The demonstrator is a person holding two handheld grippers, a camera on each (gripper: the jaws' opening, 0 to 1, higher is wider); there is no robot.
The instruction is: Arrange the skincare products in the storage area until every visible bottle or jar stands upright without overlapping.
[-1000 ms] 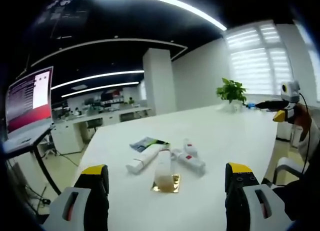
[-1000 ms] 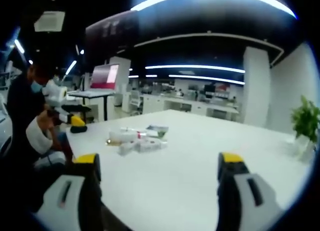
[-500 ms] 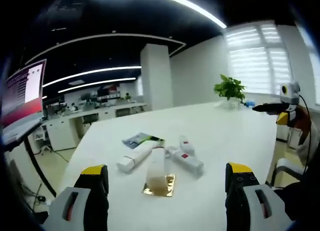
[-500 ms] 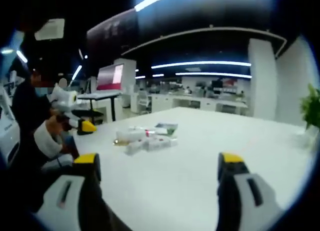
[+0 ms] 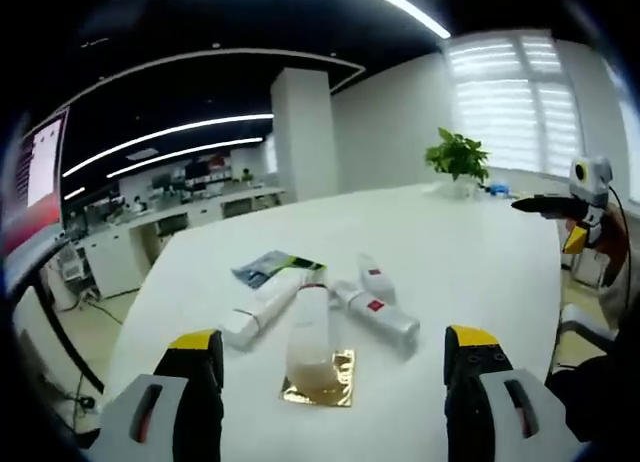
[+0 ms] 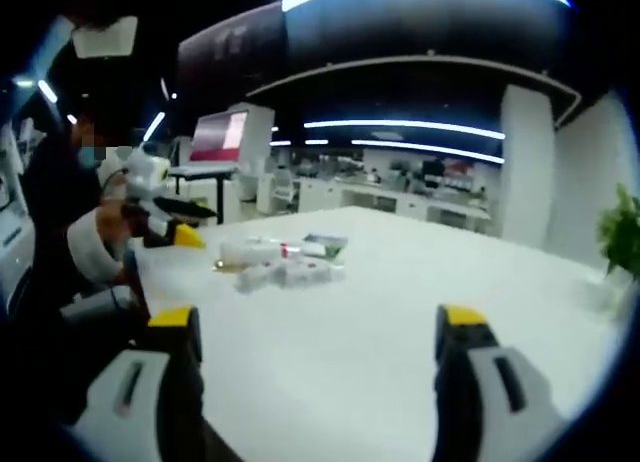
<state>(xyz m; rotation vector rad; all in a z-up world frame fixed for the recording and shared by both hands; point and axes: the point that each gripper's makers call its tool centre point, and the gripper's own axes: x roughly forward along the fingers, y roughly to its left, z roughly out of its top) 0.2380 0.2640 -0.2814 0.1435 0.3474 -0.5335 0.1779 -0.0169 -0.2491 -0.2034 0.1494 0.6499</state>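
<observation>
While both sets of fingers stand released, I see cylindrical white tubes [image 5: 262, 309] lying beside a glossy gold square [image 5: 321, 390] on the smooth white surface [image 5: 470, 252].

In the left gripper view we see our left gripper [image 5: 325, 402] held level, its two yellow-tipped jaws rising from the bottom edge, spread wide apart with nothing between them. At the right edge of that view our right gripper [image 5: 560, 207] is raised, seen side-on and pointing left; its jaws look close together there, though the angle is poor.

In the right gripper view the right gripper [image 6: 318, 367] shows its own jaws wide apart and empty. At the left of that view our left gripper [image 6: 170, 227] is held out from the body, its yellow tip pointing right, gripped by a hand [image 6: 135, 222] in a white-cuffed sleeve [image 6: 92, 254].
</observation>
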